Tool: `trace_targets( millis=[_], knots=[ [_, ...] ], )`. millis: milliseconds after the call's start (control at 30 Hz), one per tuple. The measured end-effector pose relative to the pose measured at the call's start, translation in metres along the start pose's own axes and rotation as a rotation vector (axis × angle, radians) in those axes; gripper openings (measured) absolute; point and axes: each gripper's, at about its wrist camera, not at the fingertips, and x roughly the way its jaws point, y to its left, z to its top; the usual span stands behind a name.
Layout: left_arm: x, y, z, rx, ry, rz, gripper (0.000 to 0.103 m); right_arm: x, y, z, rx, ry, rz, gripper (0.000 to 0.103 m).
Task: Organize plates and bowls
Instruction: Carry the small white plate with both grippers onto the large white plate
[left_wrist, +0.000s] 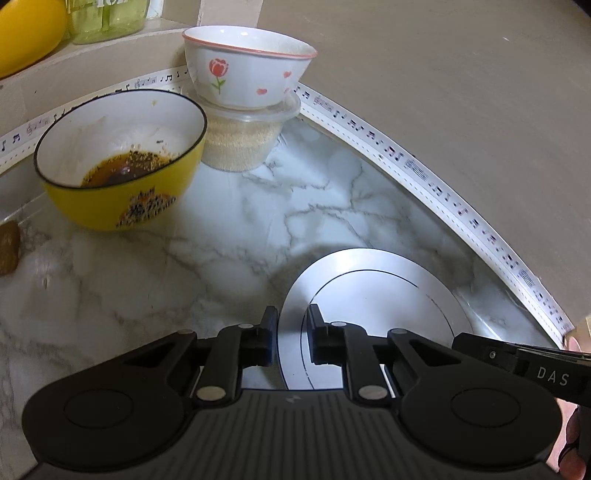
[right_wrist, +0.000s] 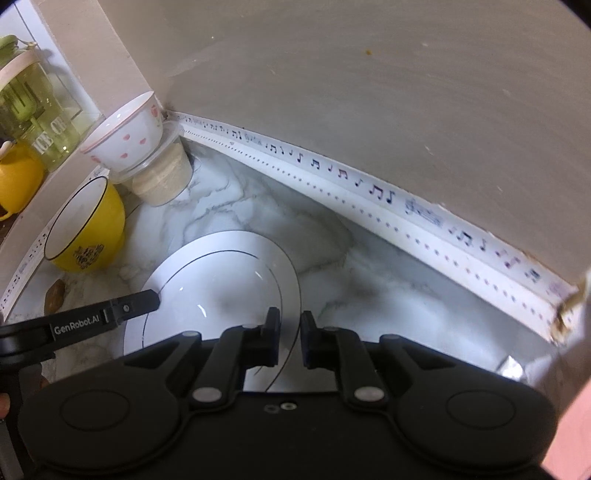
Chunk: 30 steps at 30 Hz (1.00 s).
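A white plate (left_wrist: 373, 295) with a thin dark ring lies on the marble counter; it also shows in the right wrist view (right_wrist: 221, 273). My left gripper (left_wrist: 292, 328) straddles its left rim, jaws narrowly apart, and it shows in the right wrist view (right_wrist: 147, 299). My right gripper (right_wrist: 290, 330) straddles the plate's right rim, jaws narrowly apart; its finger shows in the left wrist view (left_wrist: 517, 354). A yellow bowl (left_wrist: 122, 162) with brown sauce residue stands at the back left. A white tulip bowl (left_wrist: 247, 70) sits on a lidded plastic tub (left_wrist: 243, 140).
A beige wall with a music-note trim strip (left_wrist: 424, 173) bounds the counter at the back and right. A green glass jar (right_wrist: 33, 110) and a yellow pot (right_wrist: 18, 177) stand on a ledge at the left. A brown lump (left_wrist: 9, 251) lies at the counter's left edge.
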Motion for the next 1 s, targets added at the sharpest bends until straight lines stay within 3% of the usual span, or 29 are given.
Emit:
trace_targets(
  millis=[1000],
  knots=[
    [-0.096, -0.03, -0.072, 0.021, 0.001, -0.05, 0.015, -0.103, -0.027, -0.076, 0.048, -0.041, 0.08, 0.01]
  ],
)
